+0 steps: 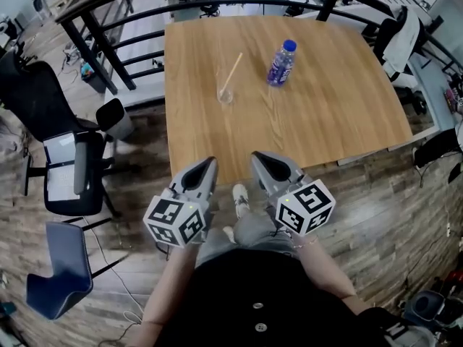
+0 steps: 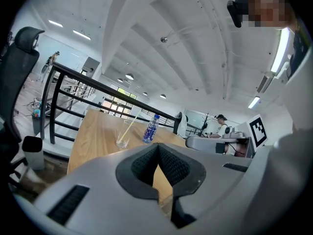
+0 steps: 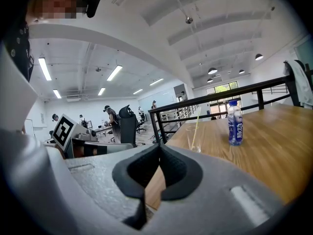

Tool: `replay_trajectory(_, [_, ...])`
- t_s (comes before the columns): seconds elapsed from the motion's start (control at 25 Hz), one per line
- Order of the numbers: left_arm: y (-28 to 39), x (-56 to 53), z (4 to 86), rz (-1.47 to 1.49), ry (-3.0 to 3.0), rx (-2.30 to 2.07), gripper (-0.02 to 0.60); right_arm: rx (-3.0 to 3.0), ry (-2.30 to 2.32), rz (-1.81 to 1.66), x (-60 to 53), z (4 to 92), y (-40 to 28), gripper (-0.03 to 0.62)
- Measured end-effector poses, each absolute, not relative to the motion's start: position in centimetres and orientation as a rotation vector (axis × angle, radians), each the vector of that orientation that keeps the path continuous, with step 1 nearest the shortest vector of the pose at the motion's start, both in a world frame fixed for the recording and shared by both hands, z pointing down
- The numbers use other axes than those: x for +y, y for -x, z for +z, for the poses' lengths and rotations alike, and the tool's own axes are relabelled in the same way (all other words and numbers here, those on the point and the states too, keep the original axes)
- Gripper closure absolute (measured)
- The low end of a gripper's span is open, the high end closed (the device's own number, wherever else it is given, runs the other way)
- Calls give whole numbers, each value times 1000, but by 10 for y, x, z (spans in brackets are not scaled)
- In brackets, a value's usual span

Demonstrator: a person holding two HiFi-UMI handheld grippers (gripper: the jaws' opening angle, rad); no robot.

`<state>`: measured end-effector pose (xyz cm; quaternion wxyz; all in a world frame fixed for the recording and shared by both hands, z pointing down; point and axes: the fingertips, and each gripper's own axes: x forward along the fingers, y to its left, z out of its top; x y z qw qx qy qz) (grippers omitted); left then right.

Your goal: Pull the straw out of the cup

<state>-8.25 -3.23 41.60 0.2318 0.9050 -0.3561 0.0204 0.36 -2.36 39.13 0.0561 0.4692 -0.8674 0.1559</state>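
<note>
Closest to the person, the left hand-held gripper (image 1: 210,163) and the right hand-held gripper (image 1: 257,157) are pointing side by side toward the near edge of the table (image 1: 325,121). Each is clenched on nothing. In both gripper views the jaws are meeting at their tips, and the dark, finely ribbed pads are enclosing only a hollow, diamond-shaped gap. Their shells are looking matte and grey, with smooth rounded shoulders. Each is carrying a white cube printed with black square markers, the left cube (image 1: 176,221) and the right cube (image 1: 305,207).

Under them a floor (image 1: 405,208) of weathered, grey-brown planks is showing. The table is presenting a rectangular top of pale wood with fine straight grain.

Farther across that top, left of its middle and well apart from both hand-held grippers, the cup (image 1: 226,92) is standing upright. It is a small, clear tumbler with thin walls, and the wood is showing through it. The straw (image 1: 233,72) is sitting inside the cup. It is a thin, straight, cream-coloured tube that is leaning away to the right and rising well above the rim.

To the right of the cup and apart from it, a bottle (image 1: 281,63) of clear plastic is standing upright, wearing a blue cap and a purple-blue label.

Beyond the table a black metal railing (image 1: 108,20) is curving round its far side.
</note>
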Motion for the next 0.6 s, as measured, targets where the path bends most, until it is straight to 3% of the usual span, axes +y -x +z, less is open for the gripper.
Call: replay_trajectory(0.6, [42,-151,420,61,-2425,-1057,566,-2702,-1365,466,-160,382,-49,595])
